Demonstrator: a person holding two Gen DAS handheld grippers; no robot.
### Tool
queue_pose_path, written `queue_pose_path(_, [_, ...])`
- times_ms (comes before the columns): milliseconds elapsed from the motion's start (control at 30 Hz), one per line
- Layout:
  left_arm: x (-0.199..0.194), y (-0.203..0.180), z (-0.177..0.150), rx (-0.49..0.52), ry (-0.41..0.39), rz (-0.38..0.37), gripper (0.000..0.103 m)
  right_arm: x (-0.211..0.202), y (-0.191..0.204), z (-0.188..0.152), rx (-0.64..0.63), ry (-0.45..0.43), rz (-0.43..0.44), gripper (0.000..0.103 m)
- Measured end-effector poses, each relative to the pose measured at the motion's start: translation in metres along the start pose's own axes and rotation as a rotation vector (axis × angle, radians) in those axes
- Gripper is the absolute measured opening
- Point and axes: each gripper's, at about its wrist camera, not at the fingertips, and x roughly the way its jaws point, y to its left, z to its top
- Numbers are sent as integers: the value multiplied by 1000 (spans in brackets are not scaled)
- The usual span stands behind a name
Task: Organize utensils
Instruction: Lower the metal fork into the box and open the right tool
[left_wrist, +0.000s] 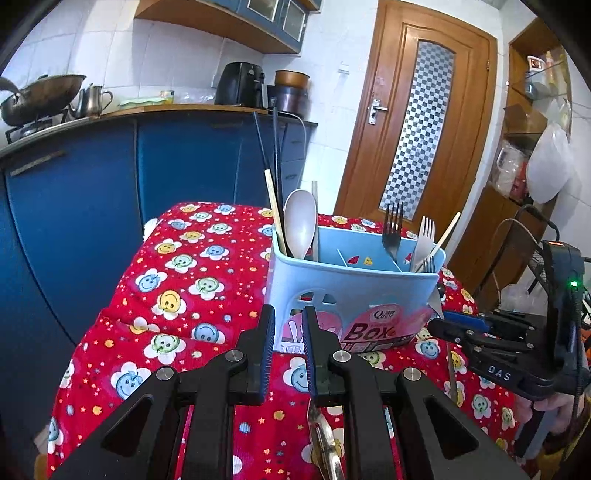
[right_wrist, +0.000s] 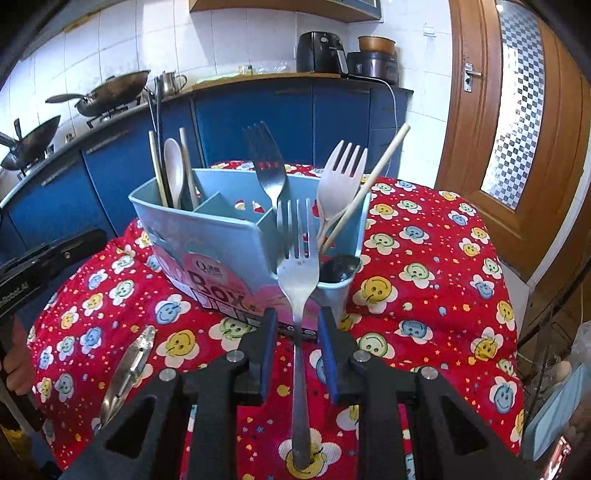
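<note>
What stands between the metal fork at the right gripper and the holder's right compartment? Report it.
Only the holder's front wall, just behind the fork. Inside, a white fork and a chopstick lean in that compartment.

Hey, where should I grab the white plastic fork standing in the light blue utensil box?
Pinch the white plastic fork at its neck just under the tines, coming from above. It stands tines up, only its head clears the light blue box rim, and a wooden chopstick crosses its stem lower down.
</note>
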Motion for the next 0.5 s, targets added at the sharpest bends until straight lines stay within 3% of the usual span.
queue_pose_path(33, [1, 0, 0, -2, 1, -1, 15, 1, 1, 0, -2, 4, -1, 11])
queue_pose_path(67, [1, 1, 0, -4, 2, -2, 15, 1, 1, 0, 0, 4, -3, 7])
queue_pose_path(267, [3, 4, -1, -14, 6, -7, 15, -5, -5, -4, 57, -26, 26, 6])
queue_pose_path(500, [4, 6, -2, -24, 5, -16, 15, -34, -15, -6, 133, -156, 63, 6])
